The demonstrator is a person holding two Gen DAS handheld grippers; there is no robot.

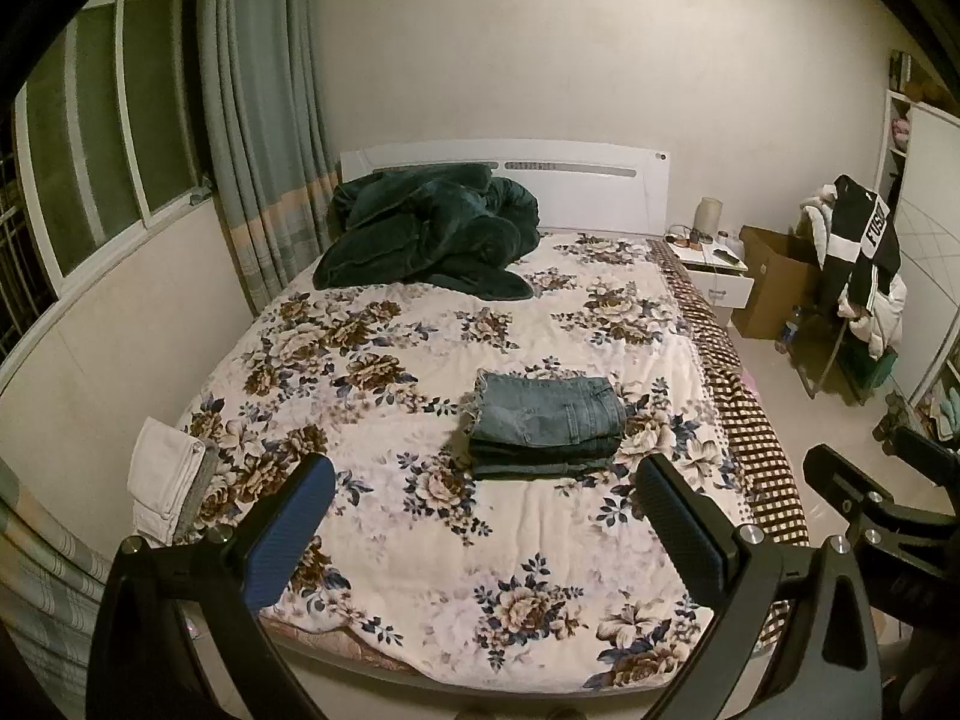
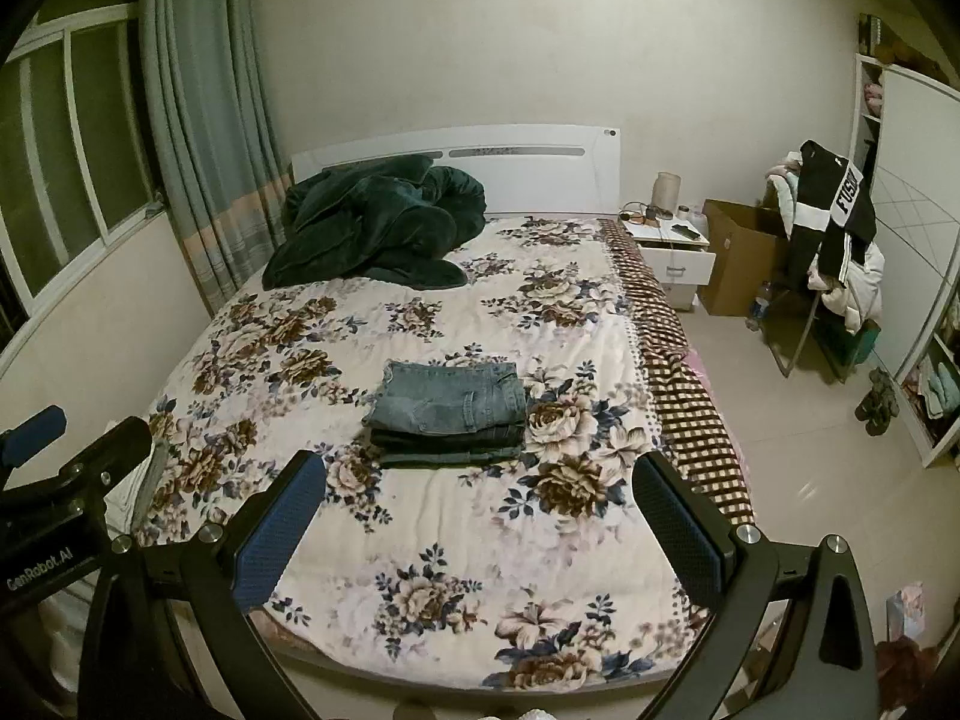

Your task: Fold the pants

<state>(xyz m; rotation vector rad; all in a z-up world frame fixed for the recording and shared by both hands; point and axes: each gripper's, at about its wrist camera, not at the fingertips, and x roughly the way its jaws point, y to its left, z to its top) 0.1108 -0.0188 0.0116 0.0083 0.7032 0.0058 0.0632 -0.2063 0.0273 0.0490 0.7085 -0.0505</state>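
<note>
A pair of blue jeans (image 1: 546,420) lies folded in a compact stack on the floral bedspread (image 1: 420,540), right of the bed's middle. It also shows in the right wrist view (image 2: 450,414). My left gripper (image 1: 486,534) is open and empty, held above the foot of the bed, well short of the jeans. My right gripper (image 2: 480,534) is open and empty too, beside the left one. The right gripper's body shows at the right edge of the left wrist view (image 1: 870,498).
A dark green blanket (image 1: 426,234) is bunched near the white headboard (image 1: 540,180). Folded pale cloth (image 1: 168,486) lies at the bed's left edge. A nightstand (image 1: 714,270), a cardboard box (image 1: 774,282) and a chair heaped with clothes (image 1: 858,276) stand right of the bed.
</note>
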